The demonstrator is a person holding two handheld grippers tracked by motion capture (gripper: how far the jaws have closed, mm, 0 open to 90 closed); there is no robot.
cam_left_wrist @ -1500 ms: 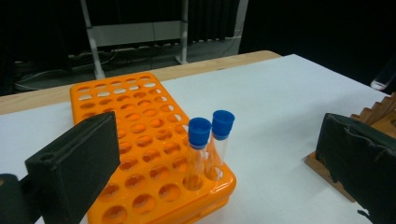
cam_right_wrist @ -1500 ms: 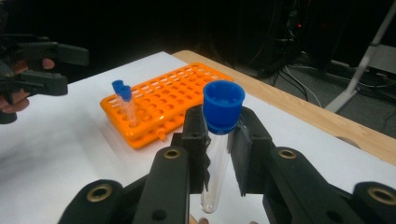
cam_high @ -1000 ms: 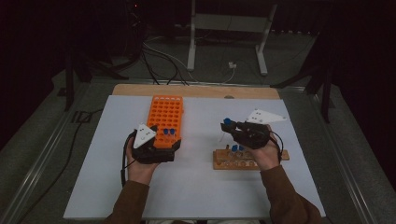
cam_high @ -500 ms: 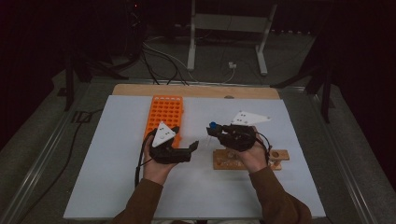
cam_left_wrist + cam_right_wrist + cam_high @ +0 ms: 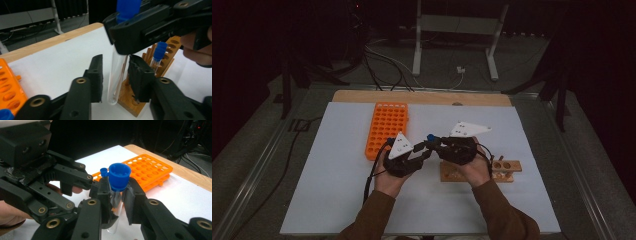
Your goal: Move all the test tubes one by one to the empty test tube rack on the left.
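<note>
Both hands have drawn together since before: the right gripper [image 5: 117, 195] pinches a clear blue-capped tube [image 5: 117, 72], cap cut off, while the left gripper [image 5: 115, 77], fingers just closing, brackets it, contact unclear.

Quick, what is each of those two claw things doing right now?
Left gripper: jaws just closing around the test tube, not yet pressing it.
Right gripper: shut on the test tube below its blue cap.

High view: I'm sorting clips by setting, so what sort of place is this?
Probably a lab-style recording bench in a dark room: a white table with an orange rack, a wooden rack and a capped tube.
</note>
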